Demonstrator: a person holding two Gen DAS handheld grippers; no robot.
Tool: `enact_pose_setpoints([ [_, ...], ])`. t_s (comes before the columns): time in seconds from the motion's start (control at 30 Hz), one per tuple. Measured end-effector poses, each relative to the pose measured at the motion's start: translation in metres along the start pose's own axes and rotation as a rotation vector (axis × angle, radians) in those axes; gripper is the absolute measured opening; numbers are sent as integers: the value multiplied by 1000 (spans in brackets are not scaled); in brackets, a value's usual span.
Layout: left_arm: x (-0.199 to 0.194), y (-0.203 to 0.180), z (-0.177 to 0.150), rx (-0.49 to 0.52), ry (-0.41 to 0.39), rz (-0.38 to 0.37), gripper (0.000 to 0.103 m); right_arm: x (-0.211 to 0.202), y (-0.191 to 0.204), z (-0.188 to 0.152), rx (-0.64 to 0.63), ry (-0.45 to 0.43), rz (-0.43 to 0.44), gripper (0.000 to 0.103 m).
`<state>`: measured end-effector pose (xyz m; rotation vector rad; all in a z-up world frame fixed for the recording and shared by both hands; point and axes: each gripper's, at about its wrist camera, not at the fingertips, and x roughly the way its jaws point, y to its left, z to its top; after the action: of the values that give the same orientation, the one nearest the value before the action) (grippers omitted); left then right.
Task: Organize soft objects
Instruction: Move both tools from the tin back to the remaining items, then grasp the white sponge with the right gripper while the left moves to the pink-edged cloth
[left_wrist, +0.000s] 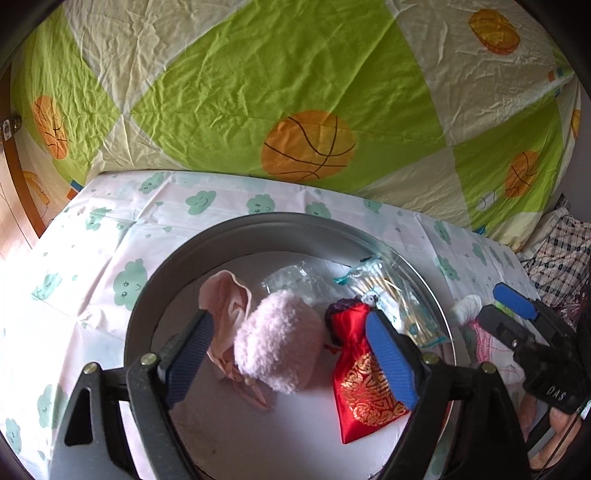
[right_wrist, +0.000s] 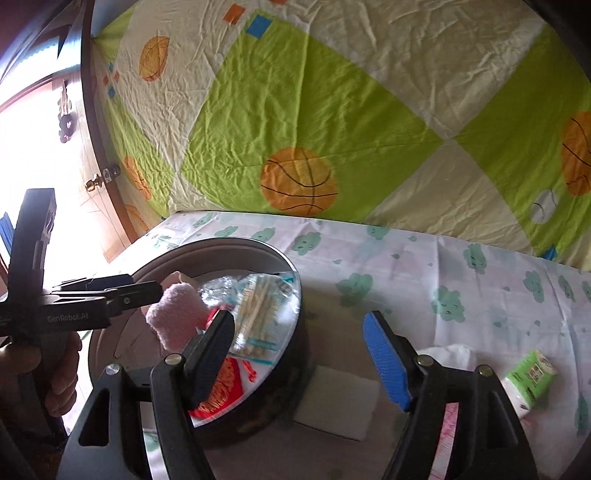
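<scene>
My left fingers (left_wrist: 291, 356) are standing released around the fluffy pink plush pouch (left_wrist: 275, 341) inside the round grey metal tray (left_wrist: 147, 295); my right fingers (right_wrist: 299, 360) are hanging released, empty, beside the tray.

A crumpled sheet (left_wrist: 258, 74) checked in green and cream, printed with orange basketballs (left_wrist: 308, 146), is hanging as a backdrop. A white cloth (right_wrist: 406, 266) dotted with teal smiling clouds is covering the surface. At the left, a wooden door (right_wrist: 107, 206) with a brass fitting is standing against glaring light. Plaid fabric (left_wrist: 557, 254), possibly clothing, is lying bunched at the right edge.
</scene>
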<state>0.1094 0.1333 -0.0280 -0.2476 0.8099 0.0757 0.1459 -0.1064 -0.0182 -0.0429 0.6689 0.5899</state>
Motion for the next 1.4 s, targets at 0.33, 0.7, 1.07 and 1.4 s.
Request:
enact_pose_setpoints([
  [0.33,-25,-53,-42,35,-114,-18,86,-61,-91,-47,135,-29,-161,79],
  [0.7,-30,-97,-73,131,-188,39,92,-45,-88,-72,147,22,-147,79],
  [1.07,-18,-64,-63,29,-158,83,97,14,-26,-57,72,111,-67,79],
  [1.4,-21,-42,-57,-12,-164,86,97,53,-19,-56,111,196,-57,79],
])
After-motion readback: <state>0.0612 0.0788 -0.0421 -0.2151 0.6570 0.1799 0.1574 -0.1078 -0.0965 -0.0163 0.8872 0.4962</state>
